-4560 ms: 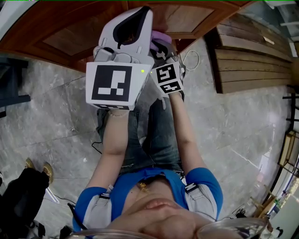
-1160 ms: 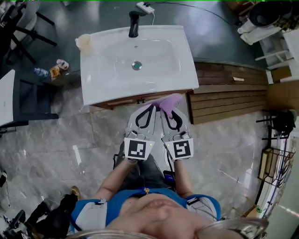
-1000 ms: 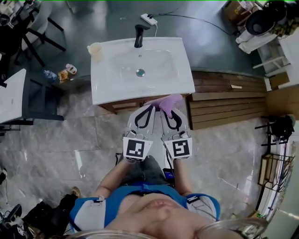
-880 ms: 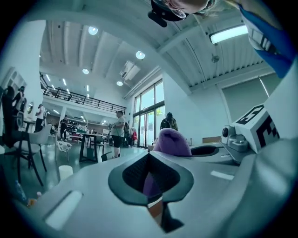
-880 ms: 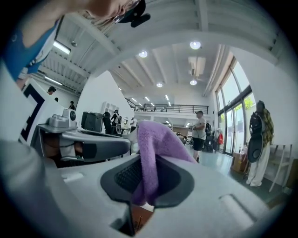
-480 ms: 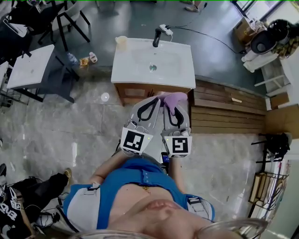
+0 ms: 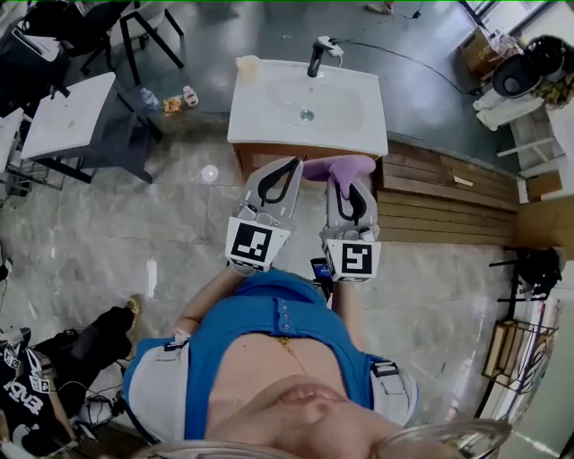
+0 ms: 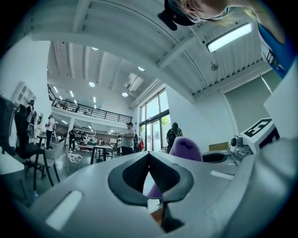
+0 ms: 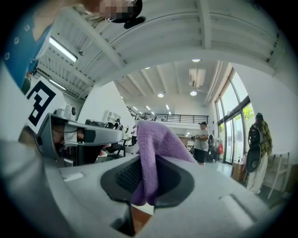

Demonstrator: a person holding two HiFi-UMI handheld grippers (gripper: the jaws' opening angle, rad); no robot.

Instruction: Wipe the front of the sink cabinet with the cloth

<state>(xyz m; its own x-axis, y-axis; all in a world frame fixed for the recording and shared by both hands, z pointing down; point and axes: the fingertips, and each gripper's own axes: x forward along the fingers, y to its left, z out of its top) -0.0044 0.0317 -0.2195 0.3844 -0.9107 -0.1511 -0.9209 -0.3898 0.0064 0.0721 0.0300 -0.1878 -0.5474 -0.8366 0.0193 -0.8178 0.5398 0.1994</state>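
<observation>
The sink cabinet, with its white basin (image 7: 345,112) and a strip of brown wooden front (image 7: 269,155), stands far below me on the floor. A purple cloth (image 7: 341,166) (image 9: 153,148) is pinched in my right gripper (image 7: 347,175) (image 9: 146,162) and droops over both jaws. My left gripper (image 7: 294,164) (image 8: 149,155) is held beside it, shut with nothing between its jaws. Both grippers are raised high in front of me and point level into the room, apart from the cabinet. In the left gripper view the cloth (image 8: 185,148) shows behind the jaws.
A black faucet (image 7: 315,58) and a cup (image 7: 247,67) stand on the basin top. A low wooden platform (image 7: 448,206) lies right of the cabinet. At the left are a white table (image 7: 67,116) and dark chairs (image 7: 143,22). Several people (image 9: 202,142) stand across the hall.
My view has risen from close at the cabinet front to high above it. Both grippers came up and away from the cabinet and spread slightly apart. The cloth stays in the right gripper.
</observation>
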